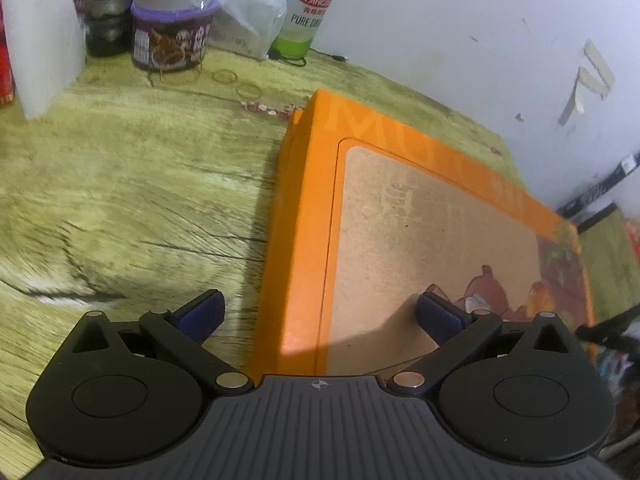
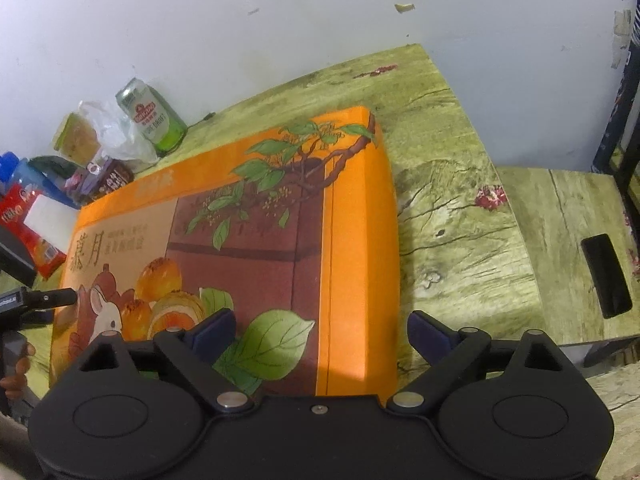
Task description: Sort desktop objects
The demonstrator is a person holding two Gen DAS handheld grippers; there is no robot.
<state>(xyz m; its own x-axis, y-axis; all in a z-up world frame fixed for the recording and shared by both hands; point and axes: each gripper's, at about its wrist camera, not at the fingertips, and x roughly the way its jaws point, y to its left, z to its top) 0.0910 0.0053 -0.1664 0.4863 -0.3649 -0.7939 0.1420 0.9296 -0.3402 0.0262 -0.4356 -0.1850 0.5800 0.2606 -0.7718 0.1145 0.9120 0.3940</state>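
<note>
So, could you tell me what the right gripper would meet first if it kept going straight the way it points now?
Most likely the orange box: the right gripper tilts down with open jaws straddling the box's right edge, so it would land on the lid near that edge. Depth is hard to judge here.

The green beer can (image 1: 310,4) at twelve o'clock in the left wrist view carries a red "TSINGTAO" badge, cut off at its edge, and below it "PURE DRA…", the rest turned away. The orange gift box (image 2: 240,240) bears large Chinese characters at nine o'clock on its lid in the right wrist view; the second reads 月. Smaller lines beside them are too blurred.
</note>
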